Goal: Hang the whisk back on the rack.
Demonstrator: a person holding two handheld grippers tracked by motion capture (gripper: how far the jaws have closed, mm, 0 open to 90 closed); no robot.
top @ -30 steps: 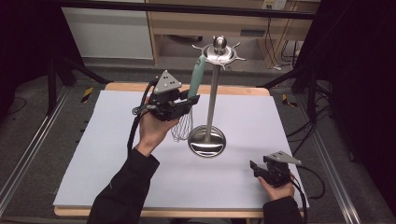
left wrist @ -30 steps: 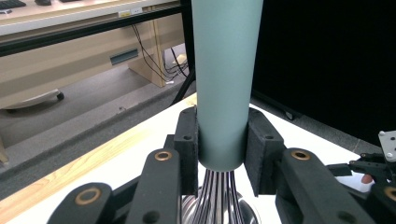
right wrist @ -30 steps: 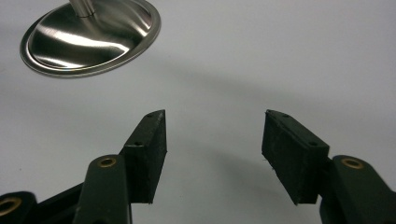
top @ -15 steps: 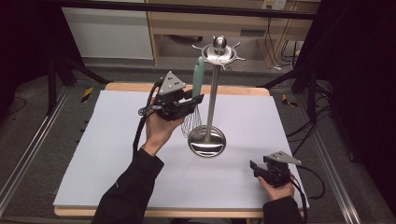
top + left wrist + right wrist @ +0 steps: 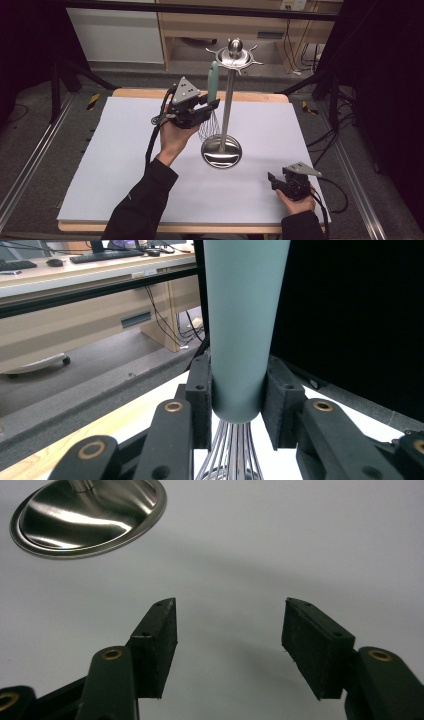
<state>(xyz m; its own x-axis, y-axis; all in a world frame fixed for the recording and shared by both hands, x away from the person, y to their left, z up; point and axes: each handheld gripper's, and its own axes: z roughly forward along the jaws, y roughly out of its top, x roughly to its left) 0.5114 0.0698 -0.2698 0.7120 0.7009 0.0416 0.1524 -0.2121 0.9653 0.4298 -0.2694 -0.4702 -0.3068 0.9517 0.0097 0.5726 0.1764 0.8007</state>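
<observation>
A whisk with a pale teal handle [image 5: 213, 80] and wire head [image 5: 209, 131] is held upright just left of a steel utensil stand [image 5: 227, 107]. My left gripper [image 5: 212, 104] is shut on the lower end of the handle [image 5: 242, 325], its pads [image 5: 199, 400] pressing both sides in the left gripper view. The handle's top reaches close to the hooks of the stand's crown [image 5: 234, 56]; I cannot tell whether it touches one. My right gripper [image 5: 272, 179] rests low at the table's front right, open and empty [image 5: 230, 635], facing the stand's round base [image 5: 90, 515].
The white table sheet [image 5: 115, 150] spreads bare to the left and front. The stand's base [image 5: 221, 151] sits mid-table. A wooden desk [image 5: 200, 30] and cables lie beyond the far edge; metal rails run along both sides.
My left gripper has lifted the whisk a little and eased it toward the stand. The right gripper has stayed put.
</observation>
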